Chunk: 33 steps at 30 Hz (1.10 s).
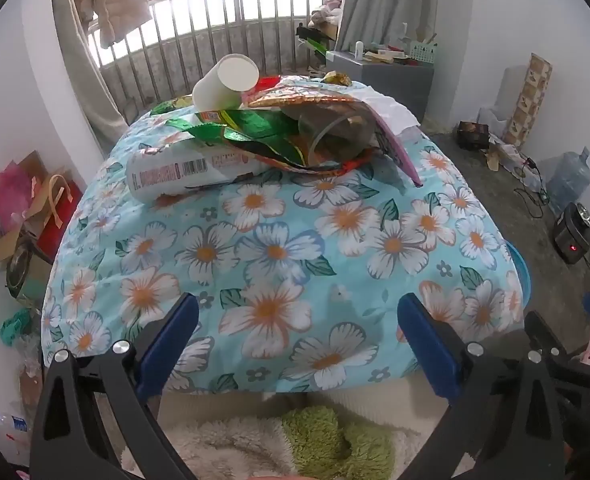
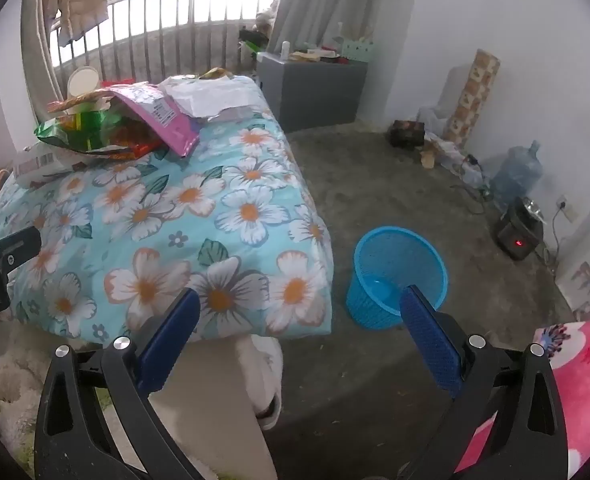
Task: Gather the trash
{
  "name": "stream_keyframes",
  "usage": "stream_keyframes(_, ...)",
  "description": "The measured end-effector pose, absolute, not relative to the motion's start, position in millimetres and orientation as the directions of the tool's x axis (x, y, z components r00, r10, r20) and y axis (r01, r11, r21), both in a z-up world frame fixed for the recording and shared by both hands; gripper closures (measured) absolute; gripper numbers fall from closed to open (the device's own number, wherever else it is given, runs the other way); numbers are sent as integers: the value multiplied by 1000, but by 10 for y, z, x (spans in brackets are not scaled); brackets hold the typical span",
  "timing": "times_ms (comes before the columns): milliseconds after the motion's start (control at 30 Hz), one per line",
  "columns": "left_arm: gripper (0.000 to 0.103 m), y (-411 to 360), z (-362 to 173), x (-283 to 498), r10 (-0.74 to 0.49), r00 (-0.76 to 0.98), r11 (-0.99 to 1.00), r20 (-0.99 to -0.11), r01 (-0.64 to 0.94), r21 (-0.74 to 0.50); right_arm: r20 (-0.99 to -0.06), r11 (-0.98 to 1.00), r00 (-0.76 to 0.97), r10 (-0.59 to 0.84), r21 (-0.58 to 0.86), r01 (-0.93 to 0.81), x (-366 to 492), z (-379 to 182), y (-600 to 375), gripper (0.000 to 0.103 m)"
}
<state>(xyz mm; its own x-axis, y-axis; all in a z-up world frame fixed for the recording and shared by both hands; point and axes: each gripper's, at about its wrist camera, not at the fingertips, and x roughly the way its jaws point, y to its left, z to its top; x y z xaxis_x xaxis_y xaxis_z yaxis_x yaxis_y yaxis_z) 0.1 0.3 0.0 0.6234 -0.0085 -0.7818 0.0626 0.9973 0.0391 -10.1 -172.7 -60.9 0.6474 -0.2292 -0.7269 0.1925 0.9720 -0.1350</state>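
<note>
A heap of trash lies at the far end of the flowered tablecloth: a white paper cup on its side, green and red foil wrappers, a white labelled packet, a pink packet and white paper. The heap shows in the right wrist view too, with the wrappers and the pink packet. My left gripper is open and empty over the near end of the cloth. My right gripper is open and empty near the table's right corner. A blue mesh bin stands on the floor, right of the table.
A grey cabinet with clutter stands by the window railing. A water jug, a small heater and cables line the right wall. Bags and cardboard pile up left of the table. A pink blanket lies at the near right.
</note>
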Motion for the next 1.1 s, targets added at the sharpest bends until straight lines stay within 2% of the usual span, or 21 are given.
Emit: stream_keyframes(1100, 5, -9, 5, 2, -3, 625, 997, -780, 66, 49, -725, 969, 644, -243, -147, 200, -96, -554, -1689, 8)
